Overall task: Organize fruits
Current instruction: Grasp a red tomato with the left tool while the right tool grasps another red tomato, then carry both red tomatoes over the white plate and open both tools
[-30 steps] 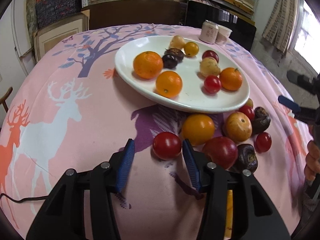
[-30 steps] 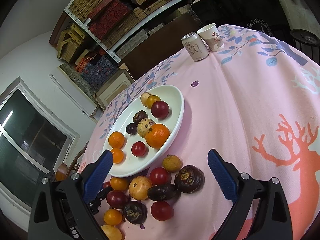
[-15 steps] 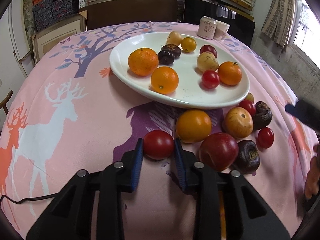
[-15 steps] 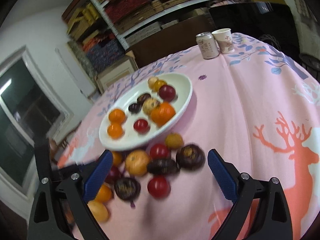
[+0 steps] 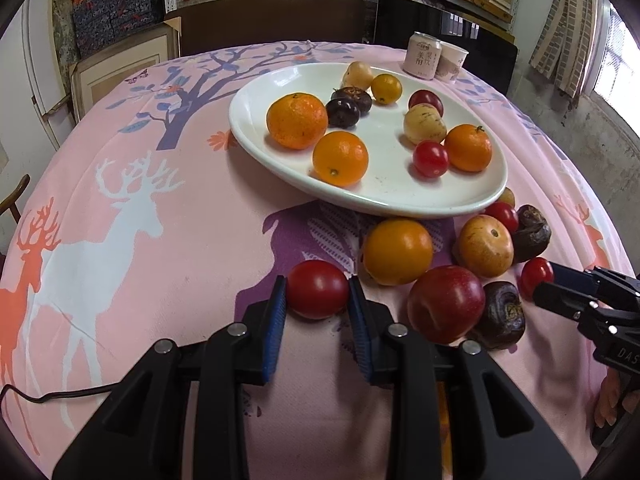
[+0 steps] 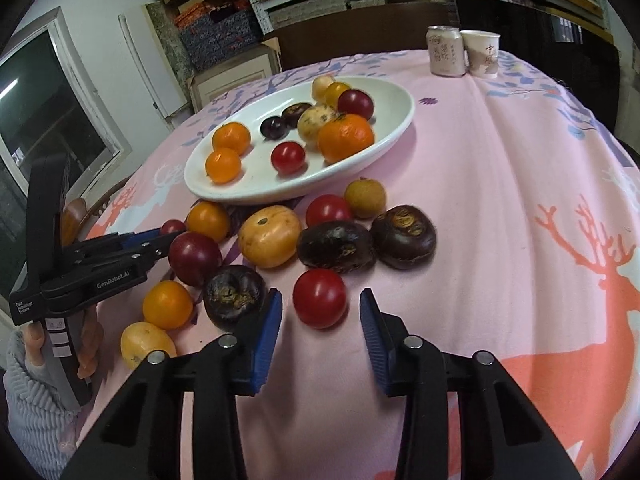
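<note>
A white plate [image 5: 384, 188] holds oranges, tomatoes and dark fruits. Loose fruits lie on the pink cloth in front of it. My left gripper [image 5: 318, 300] is shut on a red tomato [image 5: 318, 289] that rests on the cloth. The right wrist view shows this gripper [image 6: 170, 234] at the left, with its tomato [image 6: 173, 226] between the tips. My right gripper [image 6: 320, 312] straddles another red tomato [image 6: 320, 298]. Its jaws are closing, with small gaps still between pads and fruit. In the left wrist view the right gripper [image 5: 550, 280] reaches in from the right to that small tomato [image 5: 534, 276].
Beside the left tomato lie an orange [image 5: 398, 251], a red plum [image 5: 446, 304] and dark mangosteens [image 6: 336, 246]. A can [image 5: 424, 55] and a paper cup [image 5: 452, 60] stand behind the plate. A person's hand [image 6: 86, 344] holds the left tool. A cable [image 5: 60, 394] trails at the left.
The left jaws closed onto the red tomato and have stayed there. The right gripper rolled level, moved in low over the loose fruit, and its wide jaws narrowed around a red tomato.
</note>
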`<action>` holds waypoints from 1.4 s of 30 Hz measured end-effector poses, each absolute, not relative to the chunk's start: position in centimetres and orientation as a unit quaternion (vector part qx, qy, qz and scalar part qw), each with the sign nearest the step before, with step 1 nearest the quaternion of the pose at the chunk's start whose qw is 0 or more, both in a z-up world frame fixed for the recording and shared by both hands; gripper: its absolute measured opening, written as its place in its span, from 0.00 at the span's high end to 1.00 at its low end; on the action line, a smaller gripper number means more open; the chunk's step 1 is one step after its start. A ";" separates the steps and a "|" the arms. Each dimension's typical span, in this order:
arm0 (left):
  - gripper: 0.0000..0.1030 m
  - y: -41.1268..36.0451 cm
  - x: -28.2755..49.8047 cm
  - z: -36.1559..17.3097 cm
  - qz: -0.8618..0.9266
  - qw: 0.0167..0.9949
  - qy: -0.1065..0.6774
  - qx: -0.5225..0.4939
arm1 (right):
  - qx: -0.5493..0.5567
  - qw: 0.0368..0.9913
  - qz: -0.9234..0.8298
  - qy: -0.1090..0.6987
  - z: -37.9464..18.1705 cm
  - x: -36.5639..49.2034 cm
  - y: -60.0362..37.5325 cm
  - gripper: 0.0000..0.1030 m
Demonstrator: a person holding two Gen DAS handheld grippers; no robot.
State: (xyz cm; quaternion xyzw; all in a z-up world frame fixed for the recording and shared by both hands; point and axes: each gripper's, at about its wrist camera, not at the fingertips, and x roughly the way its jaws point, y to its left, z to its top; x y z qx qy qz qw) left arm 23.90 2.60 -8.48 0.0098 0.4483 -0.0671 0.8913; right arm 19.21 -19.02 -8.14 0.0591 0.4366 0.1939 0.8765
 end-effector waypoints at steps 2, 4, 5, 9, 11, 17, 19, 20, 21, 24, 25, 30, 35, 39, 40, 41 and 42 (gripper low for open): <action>0.71 2.5 23.9 -8.5 -0.066 0.892 0.448 0.012 | 0.054 0.877 0.195 0.436 -8.1 19.2 -18.4 0.64; 0.71 2.5 23.8 -8.5 -0.066 0.892 0.448 0.012 | 0.054 0.877 0.202 0.433 -7.9 19.1 -18.3 0.73; 0.71 2.5 23.8 -8.5 -0.066 0.892 0.448 0.012 | 0.057 0.877 0.205 0.430 -7.8 19.1 -18.4 0.73; 0.71 2.6 23.6 -8.1 -0.067 0.895 0.441 0.006 | 0.072 0.885 0.210 0.408 -6.9 18.5 -19.1 0.73; 0.71 2.7 23.4 -7.1 -0.071 0.902 0.426 -0.004 | 0.081 0.892 0.210 0.393 -6.1 18.4 -19.6 0.73; 0.71 2.0 27.1 -3.6 -0.085 0.912 0.400 -0.024 | 0.080 0.905 0.207 0.362 -2.1 21.8 -19.6 0.73; 0.71 1.8 29.0 -3.3 -0.087 0.909 0.405 -0.042 | 0.081 0.904 0.207 0.364 -1.5 23.8 -19.1 0.73; 0.71 1.8 30.2 -3.3 -0.088 0.906 0.410 -0.054 | 0.083 0.899 0.213 0.373 -1.6 25.0 -18.5 0.73; 0.71 1.6 31.2 -3.4 -0.089 0.904 0.414 -0.059 | 0.084 0.897 0.216 0.377 -1.8 25.9 -17.8 0.73; 0.71 1.0 33.5 -3.5 -0.091 0.901 0.420 -0.062 | 0.065 0.894 0.227 0.382 -2.8 27.1 -15.7 0.73; 0.71 0.7 34.1 -3.6 -0.095 0.900 0.421 -0.062 | 0.058 0.893 0.228 0.384 -3.1 27.2 -15.2 0.73; 0.53 -0.2 35.3 -4.4 -0.092 0.902 0.418 -0.059 | 0.034 0.897 0.230 0.377 -3.9 27.1 -14.5 0.53; 0.41 0.4 34.2 -3.6 -0.105 0.907 0.402 -0.066 | 0.038 0.916 0.221 0.333 -2.4 26.0 -15.9 0.39; 0.34 1.8 32.2 -2.8 -0.094 0.913 0.390 -0.080 | 0.087 0.923 0.209 0.312 -1.5 25.4 -18.5 0.21; 0.34 2.0 31.4 -2.7 -0.089 0.914 0.389 -0.077 | 0.107 0.922 0.202 0.312 -1.5 25.5 -19.4 0.20; 0.34 2.1 30.7 -2.8 -0.085 0.914 0.390 -0.073 | 0.124 0.920 0.200 0.314 -1.6 25.6 -20.1 0.19; 0.34 2.2 29.9 -2.9 -0.080 0.915 0.391 -0.068 | 0.142 0.916 0.201 0.318 -1.7 25.8 -20.7 0.19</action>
